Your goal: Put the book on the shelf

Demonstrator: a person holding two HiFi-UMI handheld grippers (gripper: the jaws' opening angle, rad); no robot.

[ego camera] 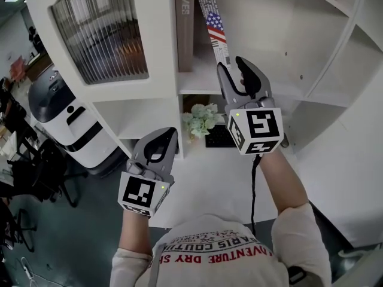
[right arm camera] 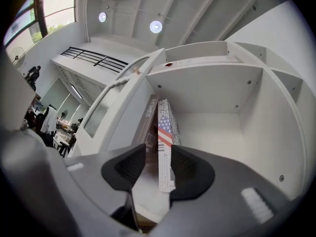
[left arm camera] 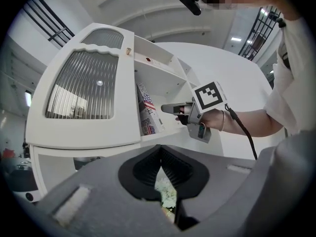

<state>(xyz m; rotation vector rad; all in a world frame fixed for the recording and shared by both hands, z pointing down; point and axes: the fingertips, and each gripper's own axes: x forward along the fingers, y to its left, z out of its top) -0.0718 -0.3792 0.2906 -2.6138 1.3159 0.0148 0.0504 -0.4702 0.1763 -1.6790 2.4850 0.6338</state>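
A book with a stars-and-stripes spine (ego camera: 215,26) stands tilted in the white shelf's (ego camera: 197,82) compartment, leaning left toward a brown book (ego camera: 185,28). My right gripper (ego camera: 234,67) is at its lower end. In the right gripper view the flag book (right arm camera: 165,147) sits between the jaws of the right gripper (right arm camera: 158,154), close against the right jaw with a gap at the left jaw, so the gripper is open. My left gripper (ego camera: 157,142) hangs lower left of the shelf, shut and empty; the left gripper view shows the left gripper's (left arm camera: 161,152) jaw tips meeting.
A ribbed glass cabinet door (ego camera: 99,31) is left of the compartment. A small pale plant (ego camera: 200,119) and a dark keyboard (ego camera: 218,137) sit in the shelf below. A white table (ego camera: 203,184) is in front of me; a white wheeled machine (ego camera: 66,121) stands at left.
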